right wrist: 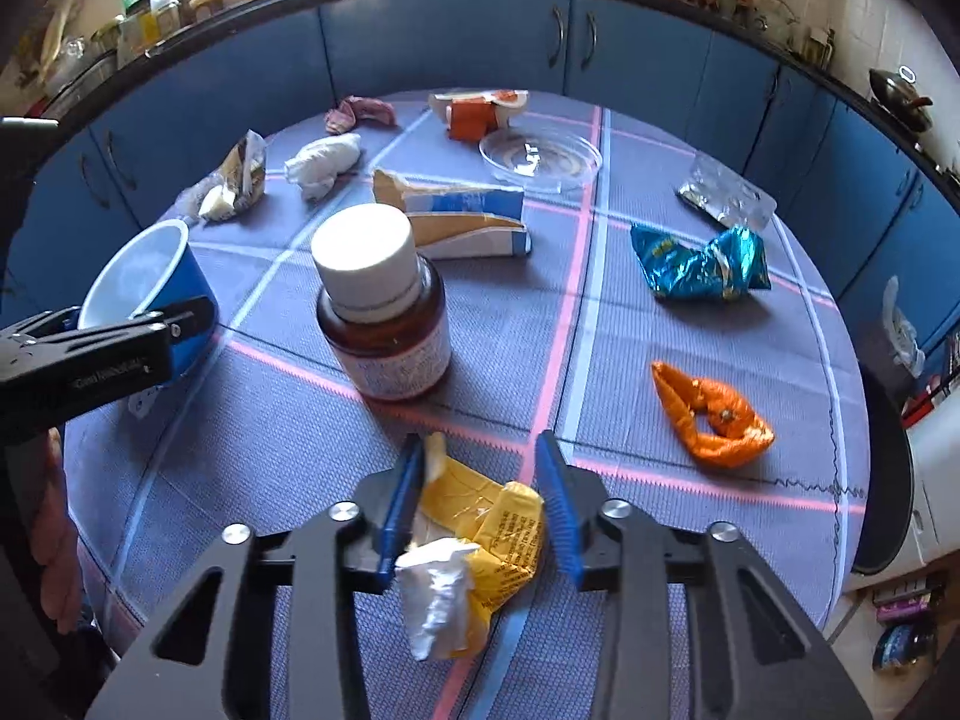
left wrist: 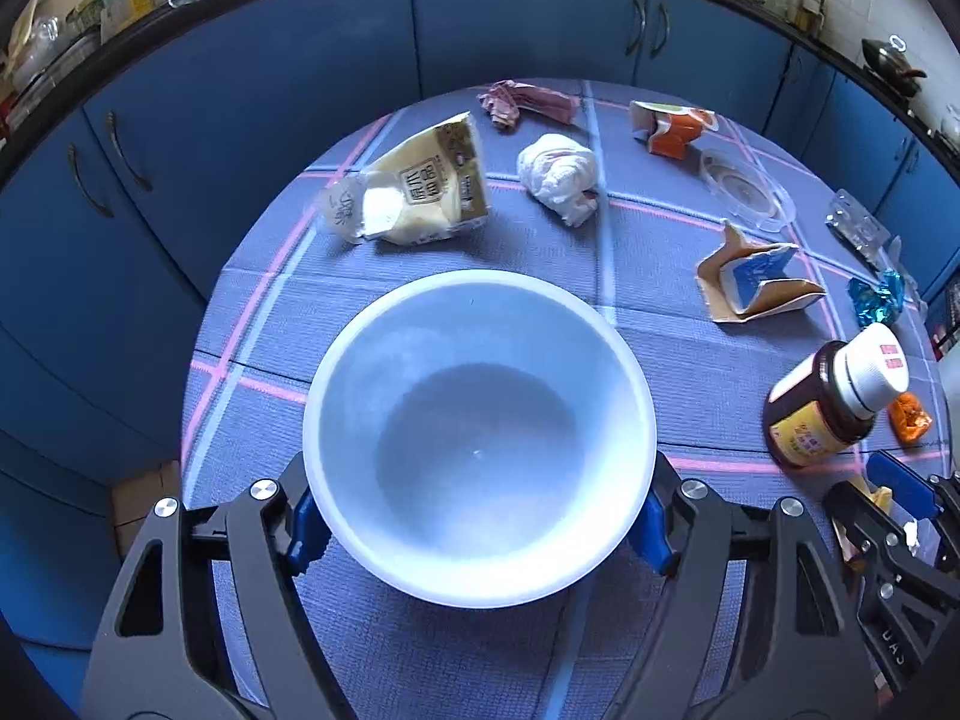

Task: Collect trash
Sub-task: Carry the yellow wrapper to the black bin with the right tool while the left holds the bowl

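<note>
A white bowl with a blue outer wall (left wrist: 480,438) stands on the checked tablecloth, and my left gripper (left wrist: 478,540) has a blue pad against each side of it. The right wrist view shows that bowl (right wrist: 138,276) at the left with a left finger (right wrist: 180,324) on its wall. My right gripper (right wrist: 480,450) is shut on a crumpled yellow and white wrapper (right wrist: 480,534) lying on the cloth near the table's front edge. Loose trash lies around: an orange wrapper (right wrist: 714,414), a blue foil wrapper (right wrist: 696,267), a torn blue carton (right wrist: 462,222) and a white tissue wad (right wrist: 324,165).
A brown pill bottle with a white cap (right wrist: 384,312) stands just beyond the right gripper. Farther back lie a cream bag (left wrist: 420,186), a pink wrapper (left wrist: 528,102), an orange carton (left wrist: 672,129), a clear lid (right wrist: 540,159) and a blister pack (right wrist: 726,192). Blue cabinets (left wrist: 240,120) ring the round table.
</note>
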`<state>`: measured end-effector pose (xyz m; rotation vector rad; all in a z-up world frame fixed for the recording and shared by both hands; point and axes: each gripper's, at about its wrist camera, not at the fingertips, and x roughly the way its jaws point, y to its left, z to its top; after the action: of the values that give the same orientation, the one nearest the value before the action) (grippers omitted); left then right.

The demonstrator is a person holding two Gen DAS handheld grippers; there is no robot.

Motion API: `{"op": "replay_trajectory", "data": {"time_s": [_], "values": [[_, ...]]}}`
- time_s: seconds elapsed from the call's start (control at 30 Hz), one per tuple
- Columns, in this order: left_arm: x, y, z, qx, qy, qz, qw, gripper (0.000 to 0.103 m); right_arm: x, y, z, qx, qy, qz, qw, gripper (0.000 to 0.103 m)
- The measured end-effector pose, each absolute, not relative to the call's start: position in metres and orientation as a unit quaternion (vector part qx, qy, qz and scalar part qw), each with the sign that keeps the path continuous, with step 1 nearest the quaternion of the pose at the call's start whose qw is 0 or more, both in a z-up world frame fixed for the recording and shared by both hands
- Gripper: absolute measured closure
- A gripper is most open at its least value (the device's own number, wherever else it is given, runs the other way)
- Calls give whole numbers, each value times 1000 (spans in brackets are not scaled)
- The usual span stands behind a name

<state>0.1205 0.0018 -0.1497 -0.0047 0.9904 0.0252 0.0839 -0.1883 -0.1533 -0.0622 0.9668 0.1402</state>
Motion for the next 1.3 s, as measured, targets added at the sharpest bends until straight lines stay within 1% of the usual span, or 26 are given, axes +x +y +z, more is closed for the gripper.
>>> {"op": "replay_trajectory", "data": {"time_s": [0.2,0.47,0.73,1.3], "values": [[109,-9,-132,11,438,12,899,27,86,-194,-144,-16,451,71,890,71],[108,-26,-85,11,378,4,926,27,82,-214,-110,-6,397,59,916,71],[126,-83,-45,27,332,-44,942,27,87,-266,-84,14,357,3,934,71],[172,-232,-48,69,335,-134,930,27,105,-393,-85,42,327,-106,938,71]]}}
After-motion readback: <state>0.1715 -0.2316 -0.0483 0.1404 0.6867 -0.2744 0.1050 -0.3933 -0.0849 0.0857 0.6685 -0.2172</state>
